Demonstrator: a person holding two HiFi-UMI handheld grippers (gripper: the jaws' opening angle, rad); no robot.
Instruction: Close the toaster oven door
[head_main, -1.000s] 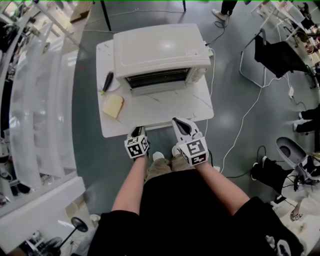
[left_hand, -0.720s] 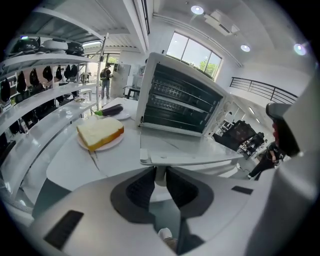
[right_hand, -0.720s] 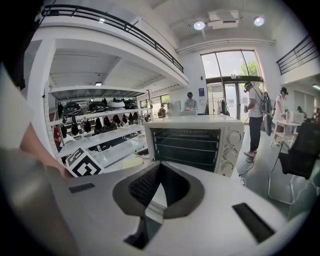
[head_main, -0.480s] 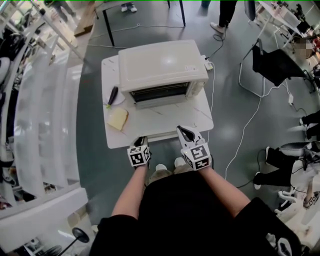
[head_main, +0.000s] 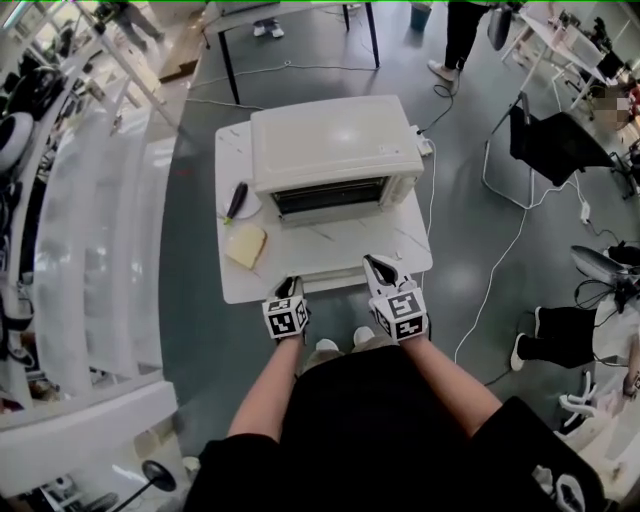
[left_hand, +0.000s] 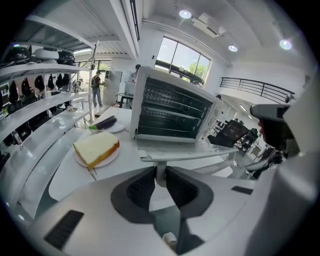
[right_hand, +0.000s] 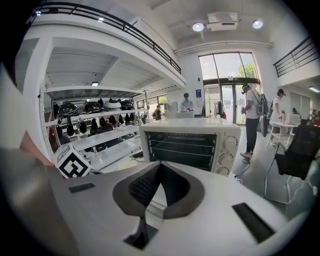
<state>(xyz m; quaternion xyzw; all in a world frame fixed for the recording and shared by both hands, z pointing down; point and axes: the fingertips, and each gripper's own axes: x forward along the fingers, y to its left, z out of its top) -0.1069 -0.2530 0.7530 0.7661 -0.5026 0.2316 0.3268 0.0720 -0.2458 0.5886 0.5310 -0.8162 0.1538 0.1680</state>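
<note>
At the counter's (head_main: 236, 285) near edge: the toaster oven (head_main: 335, 140) sits mid-counter, its door (left_hand: 180, 147) hanging open, almost flat.

Left gripper (left_hand: 160, 172): jaws narrow, pinching the door handle (left_hand: 200, 155) at its post. Right gripper (right_hand: 157, 167): jaws together, empty.

Risks:
- The grip on the post is thin, so it could slip during the swing and let the door drop back.
- Too hard a push could shove the oven rearward.

Count: one oven, one bread slice (head_main: 246, 245), one eggplant (head_main: 236, 200), two plates (left_hand: 111, 158), two grippers.

Toaster oven (head_main: 335, 140) cream; table (head_main: 240, 285) white, faint grey veins; bread (head_main: 246, 245) pale yellow, tan crust; aubergine (head_main: 237, 198) dark purple, green stem.
</note>
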